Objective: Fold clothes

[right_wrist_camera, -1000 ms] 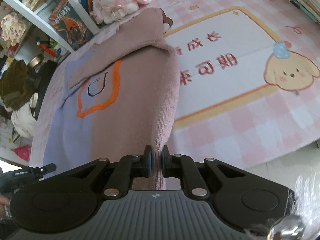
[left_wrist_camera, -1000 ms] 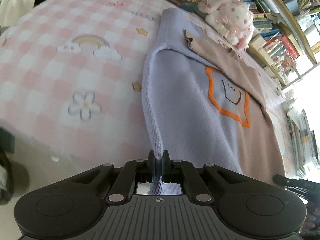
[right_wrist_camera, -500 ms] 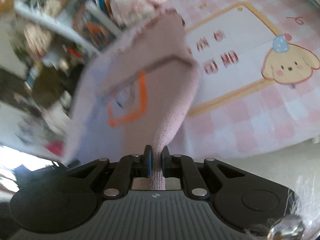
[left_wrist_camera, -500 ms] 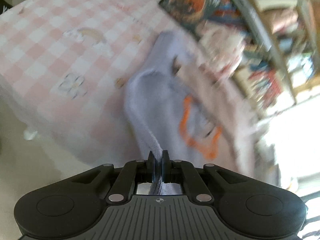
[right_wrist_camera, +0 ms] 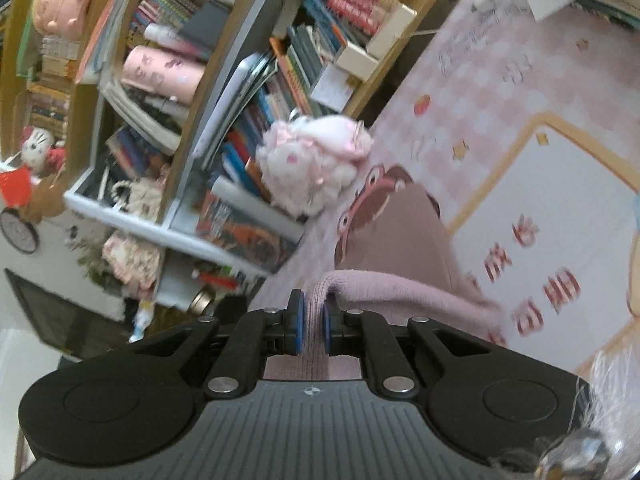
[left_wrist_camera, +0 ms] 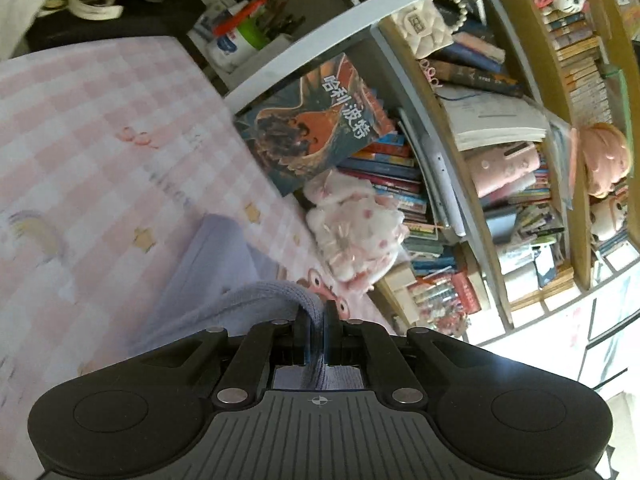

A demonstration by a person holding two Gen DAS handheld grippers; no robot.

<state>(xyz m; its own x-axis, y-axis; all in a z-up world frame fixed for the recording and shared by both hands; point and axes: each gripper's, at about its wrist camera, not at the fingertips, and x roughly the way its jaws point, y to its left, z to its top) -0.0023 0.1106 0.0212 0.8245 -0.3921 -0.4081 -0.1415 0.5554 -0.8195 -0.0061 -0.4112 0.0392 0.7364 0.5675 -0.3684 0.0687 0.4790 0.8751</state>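
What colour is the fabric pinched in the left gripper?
Pale lavender knit fabric in the left gripper; the left wrist view shows it best.

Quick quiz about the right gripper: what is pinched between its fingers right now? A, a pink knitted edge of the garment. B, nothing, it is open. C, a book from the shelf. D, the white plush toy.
A: the right gripper is shut on the pink knit hem of the sweater, while the plush toy lies apart by the bookshelf.
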